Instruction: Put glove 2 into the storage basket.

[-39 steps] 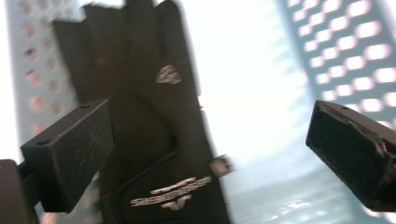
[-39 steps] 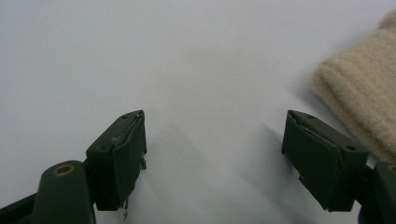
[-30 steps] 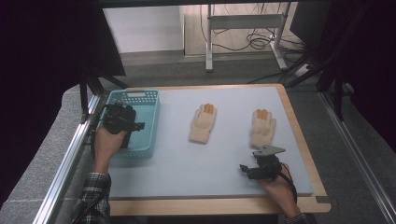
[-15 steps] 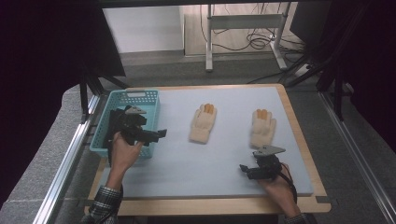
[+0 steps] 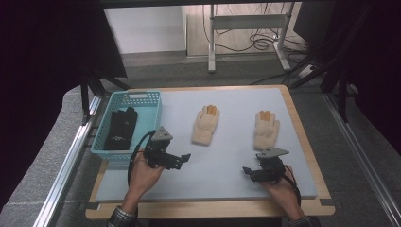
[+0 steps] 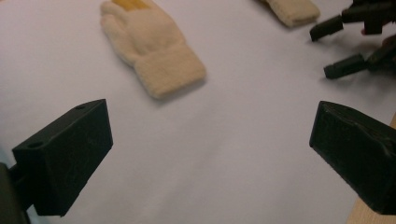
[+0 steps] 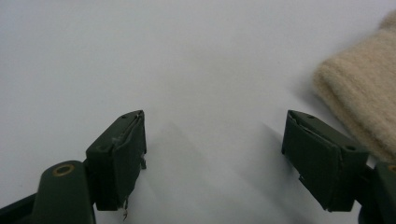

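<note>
In the left gripper view the near glove (image 6: 154,51) loses its fingertips to the top edge, and the far glove (image 6: 294,10) shows just its cuff. The right gripper view cuts a glove (image 7: 364,93) at the right edge — cuff alone, soft with blur. In the high view the dark item (image 5: 120,128) in the basket (image 5: 153,111) is too small to identify.

Left hand-held gripper (image 5: 182,160): jaws wide apart, empty, pointing right, held low. Right hand-held gripper (image 5: 249,173): jaws wide apart, empty, pointing left, hand (image 5: 279,183) behind it.
</note>
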`<state>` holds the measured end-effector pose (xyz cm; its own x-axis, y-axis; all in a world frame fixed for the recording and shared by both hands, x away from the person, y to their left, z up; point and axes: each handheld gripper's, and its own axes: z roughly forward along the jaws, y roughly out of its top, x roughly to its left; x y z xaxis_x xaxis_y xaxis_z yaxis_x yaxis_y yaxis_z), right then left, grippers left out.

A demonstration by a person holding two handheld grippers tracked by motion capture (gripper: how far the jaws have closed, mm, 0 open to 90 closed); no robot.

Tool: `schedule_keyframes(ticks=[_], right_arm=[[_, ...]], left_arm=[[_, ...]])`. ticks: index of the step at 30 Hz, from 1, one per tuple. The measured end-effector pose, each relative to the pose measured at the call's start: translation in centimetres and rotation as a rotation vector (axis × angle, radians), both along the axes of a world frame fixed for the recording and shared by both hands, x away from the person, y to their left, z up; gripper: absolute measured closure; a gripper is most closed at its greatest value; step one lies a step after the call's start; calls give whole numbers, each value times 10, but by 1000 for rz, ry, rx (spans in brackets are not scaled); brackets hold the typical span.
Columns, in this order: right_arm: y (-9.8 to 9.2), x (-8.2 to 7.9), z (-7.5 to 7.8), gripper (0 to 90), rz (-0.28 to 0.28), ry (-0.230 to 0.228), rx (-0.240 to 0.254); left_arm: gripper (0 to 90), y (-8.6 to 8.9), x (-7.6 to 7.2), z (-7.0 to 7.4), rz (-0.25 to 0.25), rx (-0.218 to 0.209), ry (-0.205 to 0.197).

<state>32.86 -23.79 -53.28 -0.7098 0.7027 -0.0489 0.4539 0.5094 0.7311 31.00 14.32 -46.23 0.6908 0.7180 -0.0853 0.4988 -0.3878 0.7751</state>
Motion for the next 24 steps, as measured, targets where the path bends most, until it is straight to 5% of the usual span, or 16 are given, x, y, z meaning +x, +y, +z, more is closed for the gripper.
schedule_keyframes(ticks=[10,16,20,24], right_arm=[[0,0,0,211,0,1,1],[0,0,0,211,-2,0,0],[0,0,0,211,-1,0,2],[0,0,0,212,1,-1,2]], left_arm=[[0,-16,-13,-49,10,85,13],[0,-8,-19,-73,52,137,51],[0,-3,-19,-85,79,143,70],[1,0,-19,-87,91,99,74]])
